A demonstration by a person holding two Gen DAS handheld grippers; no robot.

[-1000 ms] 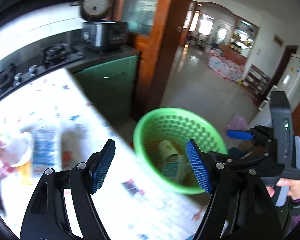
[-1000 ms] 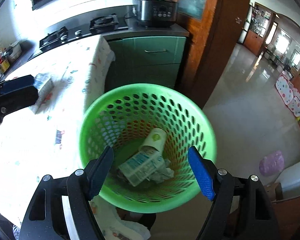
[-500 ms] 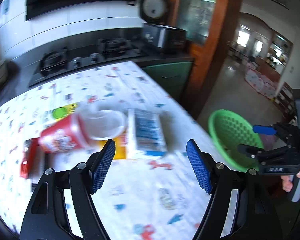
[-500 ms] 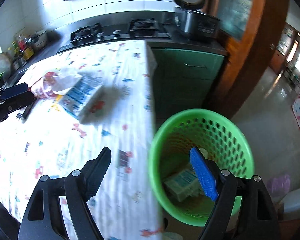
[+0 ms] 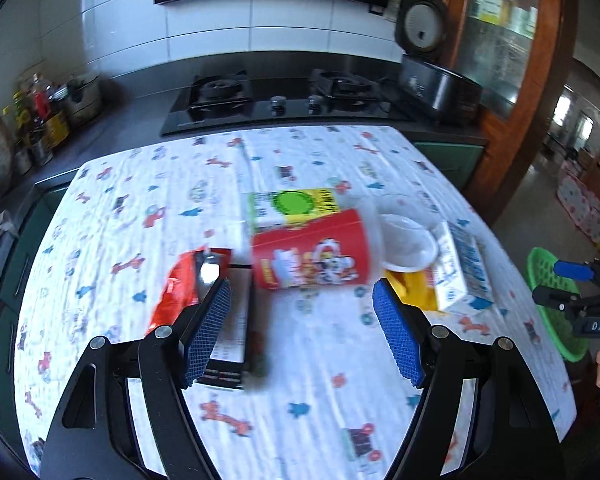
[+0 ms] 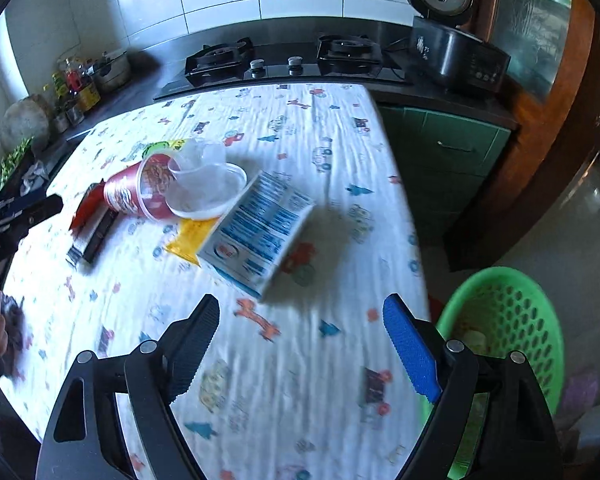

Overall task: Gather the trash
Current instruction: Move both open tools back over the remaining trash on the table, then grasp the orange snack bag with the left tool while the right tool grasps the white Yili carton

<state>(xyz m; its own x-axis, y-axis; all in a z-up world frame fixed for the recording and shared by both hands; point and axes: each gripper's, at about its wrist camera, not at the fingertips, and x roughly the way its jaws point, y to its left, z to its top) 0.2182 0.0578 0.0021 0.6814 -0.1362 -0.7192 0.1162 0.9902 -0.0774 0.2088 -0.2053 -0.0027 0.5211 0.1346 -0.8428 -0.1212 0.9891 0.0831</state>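
Note:
Trash lies on the patterned tablecloth: a red noodle cup on its side, a clear plastic cup, a green-yellow packet, a red wrapper, a dark flat box, a yellow packet and a blue-white carton. My left gripper is open and empty just short of the red cup. My right gripper is open and empty, short of the carton. The green basket stands off the table's right edge.
A gas hob and a black rice cooker stand on the counter behind the table. Jars and bottles crowd the far left counter. Green cabinets and a wooden door frame are to the right.
Both grippers swung left from over the green basket to face the table. The left one now faces the red cup, the right one the carton. Both stayed open.

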